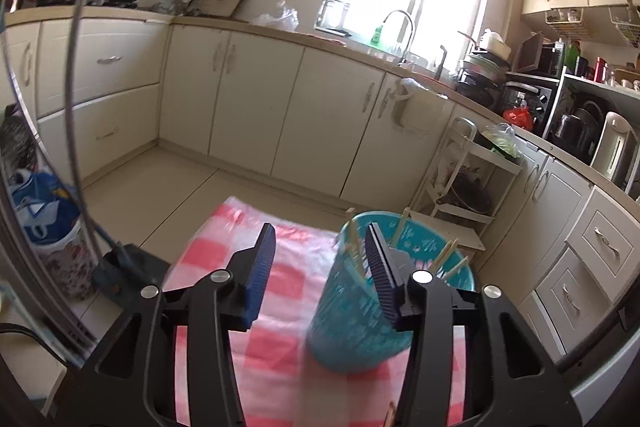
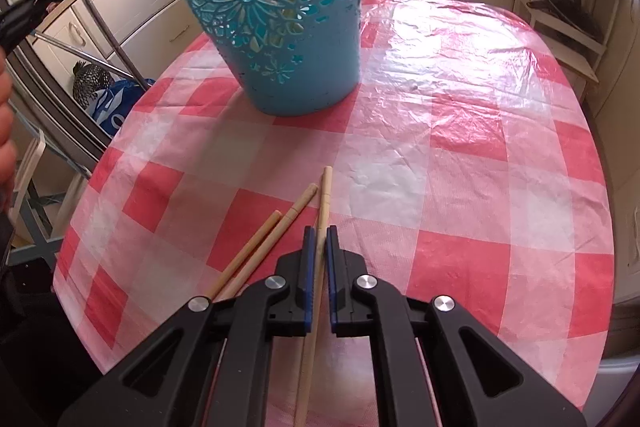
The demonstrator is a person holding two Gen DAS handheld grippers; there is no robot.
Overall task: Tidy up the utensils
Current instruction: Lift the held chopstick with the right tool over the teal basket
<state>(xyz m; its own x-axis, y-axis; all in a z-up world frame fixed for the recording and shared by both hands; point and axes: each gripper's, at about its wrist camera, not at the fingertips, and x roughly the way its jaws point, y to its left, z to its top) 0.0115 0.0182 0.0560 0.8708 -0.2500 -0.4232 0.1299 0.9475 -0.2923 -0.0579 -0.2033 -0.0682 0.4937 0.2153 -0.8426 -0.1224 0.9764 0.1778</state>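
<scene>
Clamped in the right gripper (image 2: 319,241), 1 chopstick (image 2: 325,195) lies beside 2 more on the checked cloth (image 2: 460,147), so lifting it into the teal holder (image 2: 280,27) seems next, while the left gripper (image 1: 322,259) hangs apart, empty.

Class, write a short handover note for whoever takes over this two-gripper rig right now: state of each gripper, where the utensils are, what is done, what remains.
Left gripper: jaws open, nothing between them, beside the teal holder.
Right gripper: jaws shut on one chopstick.
Holder stands on the checked tablecloth; several chopsticks already stand inside it.
Two loose chopsticks lie on the cloth, left of the right gripper.
Left: drop the held chopstick into the holder, then the two loose ones.
</scene>
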